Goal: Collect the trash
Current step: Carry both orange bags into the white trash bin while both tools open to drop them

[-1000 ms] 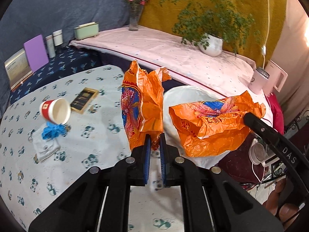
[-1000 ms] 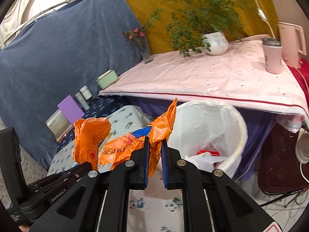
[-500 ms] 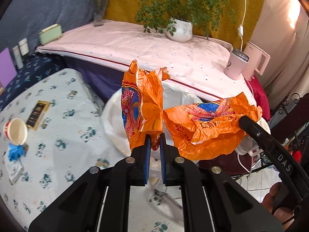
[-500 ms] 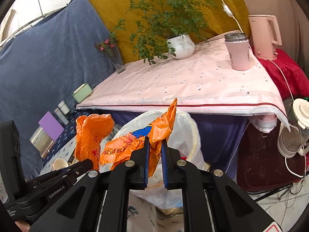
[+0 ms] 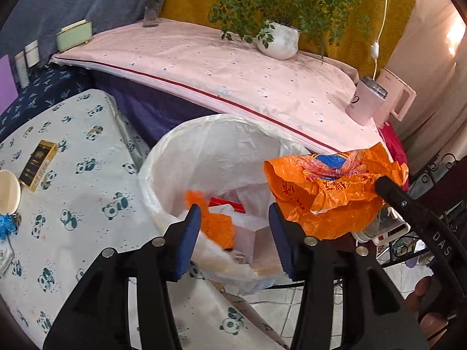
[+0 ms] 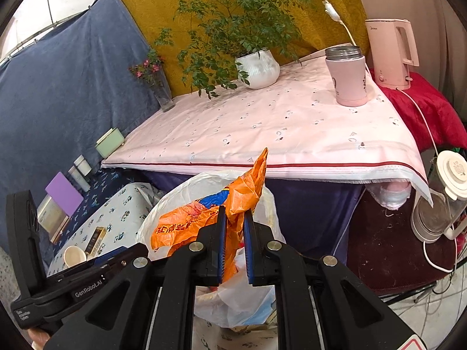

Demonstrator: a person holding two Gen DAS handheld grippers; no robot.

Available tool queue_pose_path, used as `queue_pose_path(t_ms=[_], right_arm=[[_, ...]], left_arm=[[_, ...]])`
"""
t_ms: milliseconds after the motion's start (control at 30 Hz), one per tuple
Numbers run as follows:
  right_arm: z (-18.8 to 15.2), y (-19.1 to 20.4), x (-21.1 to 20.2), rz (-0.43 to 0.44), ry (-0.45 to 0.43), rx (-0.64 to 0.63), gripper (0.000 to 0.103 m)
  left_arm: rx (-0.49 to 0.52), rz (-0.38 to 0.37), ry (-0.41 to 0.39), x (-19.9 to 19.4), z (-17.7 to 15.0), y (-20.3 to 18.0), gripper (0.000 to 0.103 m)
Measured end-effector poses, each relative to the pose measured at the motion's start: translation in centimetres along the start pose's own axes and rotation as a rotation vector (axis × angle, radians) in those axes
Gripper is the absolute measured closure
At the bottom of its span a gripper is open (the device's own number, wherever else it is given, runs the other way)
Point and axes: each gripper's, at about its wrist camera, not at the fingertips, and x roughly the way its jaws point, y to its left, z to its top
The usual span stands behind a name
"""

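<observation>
Both my wrist views are evenly and softly lit, with no hard shadows, though a warm glare blows out the pale beige curtain (image 5: 437, 67) at the upper right of the left view. Fisheye bending is strong (the pink tablecloth's (image 6: 262, 128) dark red edge stripe bows plainly), and black vignetting fills every corner. Focus looks crisp centrally, with slight softness toward the rims.

Left gripper (image 5: 235, 227) spread wide and empty, right gripper (image 6: 233, 243) clamped, held alongside

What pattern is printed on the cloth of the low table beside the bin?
Small pandas on a pale cloth, clearest in the left wrist view.
</observation>
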Motion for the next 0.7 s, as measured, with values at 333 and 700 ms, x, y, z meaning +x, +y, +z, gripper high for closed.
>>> queue_pose_path(t_ms=[333, 700], right_arm=[[0.2, 3.2, 2.0, 0.046, 0.020, -0.053, 0.091], [-0.2, 5.4, 3.3, 0.054, 0.034, -0.074, 0.069]], left_arm=[[-0.064, 0.077, -0.003, -0.3, -0.4, 3.4, 0.057], [-0.139, 0.167, -0.029, -1.8, -1.7, 7.3, 0.044]])
